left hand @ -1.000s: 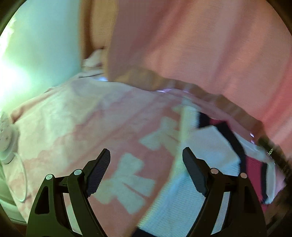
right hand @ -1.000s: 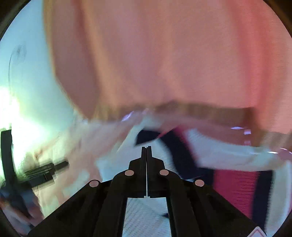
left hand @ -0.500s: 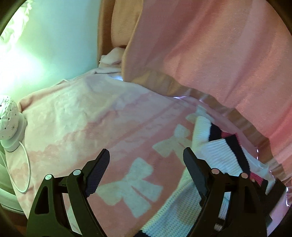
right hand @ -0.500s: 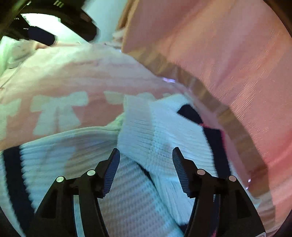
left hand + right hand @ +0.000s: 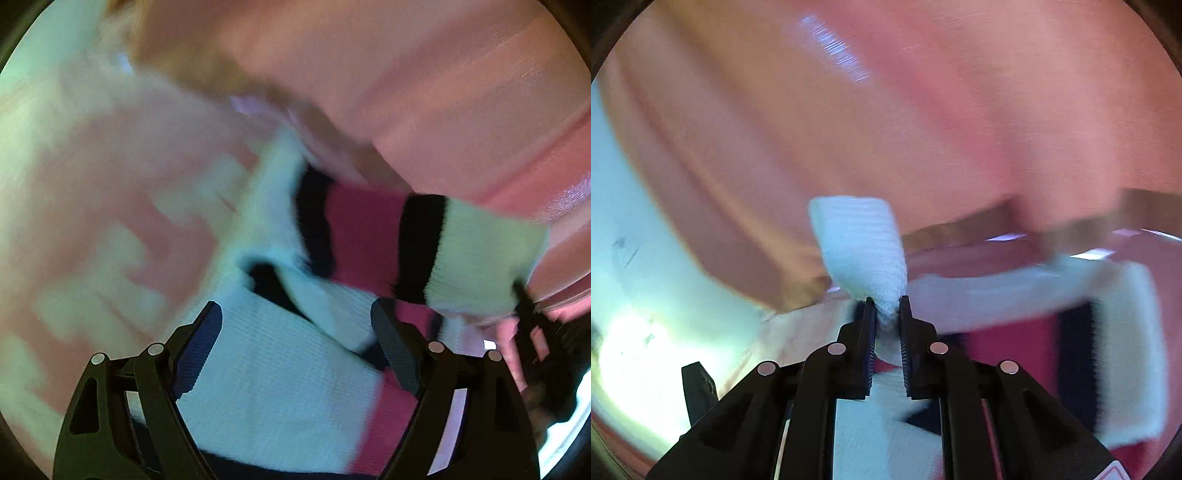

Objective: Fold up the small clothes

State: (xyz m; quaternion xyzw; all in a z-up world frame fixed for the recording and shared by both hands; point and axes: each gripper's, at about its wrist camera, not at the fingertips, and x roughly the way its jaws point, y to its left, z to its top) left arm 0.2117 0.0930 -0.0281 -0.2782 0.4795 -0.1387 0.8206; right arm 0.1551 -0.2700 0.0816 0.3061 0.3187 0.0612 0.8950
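Note:
A small knit sweater [image 5: 280, 376], white with navy and magenta bands, lies on a pink blanket with pale bows [image 5: 122, 192]. My left gripper [image 5: 295, 328] is open and hovers over the sweater's white body, holding nothing. My right gripper [image 5: 886, 306] is shut on a white ribbed cuff of the sweater [image 5: 860, 243], which sticks up between the fingers. The sleeve [image 5: 1015, 295] trails off to the right. In the left wrist view the right gripper [image 5: 532, 325] shows dark at the far right by the sleeve end [image 5: 480, 258]. Both views are motion-blurred.
A pink padded headboard [image 5: 406, 74] rises behind the bed; it fills the top of the right wrist view [image 5: 886, 110]. A pale green wall [image 5: 646, 221] is at the left.
My right gripper has shut on the sweater's white cuff and lifted it. My left gripper has moved in over the sweater's body, still open.

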